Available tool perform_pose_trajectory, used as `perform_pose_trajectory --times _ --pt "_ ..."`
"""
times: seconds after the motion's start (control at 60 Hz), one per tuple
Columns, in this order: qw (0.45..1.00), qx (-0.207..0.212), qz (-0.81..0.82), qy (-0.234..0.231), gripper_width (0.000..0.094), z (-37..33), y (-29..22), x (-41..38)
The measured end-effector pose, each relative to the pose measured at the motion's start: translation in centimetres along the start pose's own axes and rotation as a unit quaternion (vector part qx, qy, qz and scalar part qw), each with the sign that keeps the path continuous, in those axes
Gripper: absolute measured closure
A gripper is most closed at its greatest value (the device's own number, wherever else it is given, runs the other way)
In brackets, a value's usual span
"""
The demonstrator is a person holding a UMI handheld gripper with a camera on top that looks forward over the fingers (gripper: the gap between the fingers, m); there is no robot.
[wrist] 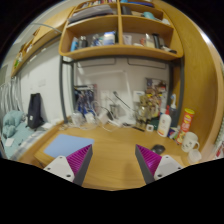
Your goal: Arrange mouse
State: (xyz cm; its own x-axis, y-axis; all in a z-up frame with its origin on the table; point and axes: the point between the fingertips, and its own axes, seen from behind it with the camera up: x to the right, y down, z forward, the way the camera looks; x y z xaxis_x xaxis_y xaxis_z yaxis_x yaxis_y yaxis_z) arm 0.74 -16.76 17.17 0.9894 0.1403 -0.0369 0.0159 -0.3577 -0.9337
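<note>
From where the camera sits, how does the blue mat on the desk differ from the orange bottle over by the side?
The blue mat lies flat on the desk, just beyond one gripper finger; the orange bottle stands upright, farther off beside the wooden side panel. The mat is broad and thin; the bottle is narrow and tall. Both rest on the desk.

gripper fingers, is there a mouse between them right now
No: the gap between the open gripper fingers shows only bare wooden desk, with a blue mat lying off to one side.
</note>
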Motion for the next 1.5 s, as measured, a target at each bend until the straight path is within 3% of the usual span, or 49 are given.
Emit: perform_pose_trajectory --times 0.25,0.367,0.617,1.0,1.2,1.367,1.433,1.5 --pt "0.992 -0.08 0.032 0.091 0.008 3.6 8.9 14.6" --pt "0.988 -0.107 0.043 0.107 0.0074 6.2 11.2 18.4" --pt "0.985 -0.147 0.051 0.075 0.0081 13.4 12.8 20.4" --pt "0.984 -0.173 0.04 0.028 0.0087 21.5 10.9 20.8" --pt "0.985 -0.173 0.005 0.001 0.0159 23.7 10.3 19.9" --pt "0.987 -0.161 -0.004 -0.011 0.0306 23.9 10.2 19.2" --pt "0.988 -0.155 -0.004 -0.009 0.0465 23.9 10.2 19.1" --pt "0.988 -0.152 -0.003 -0.001 0.0484 23.9 10.2 19.1"
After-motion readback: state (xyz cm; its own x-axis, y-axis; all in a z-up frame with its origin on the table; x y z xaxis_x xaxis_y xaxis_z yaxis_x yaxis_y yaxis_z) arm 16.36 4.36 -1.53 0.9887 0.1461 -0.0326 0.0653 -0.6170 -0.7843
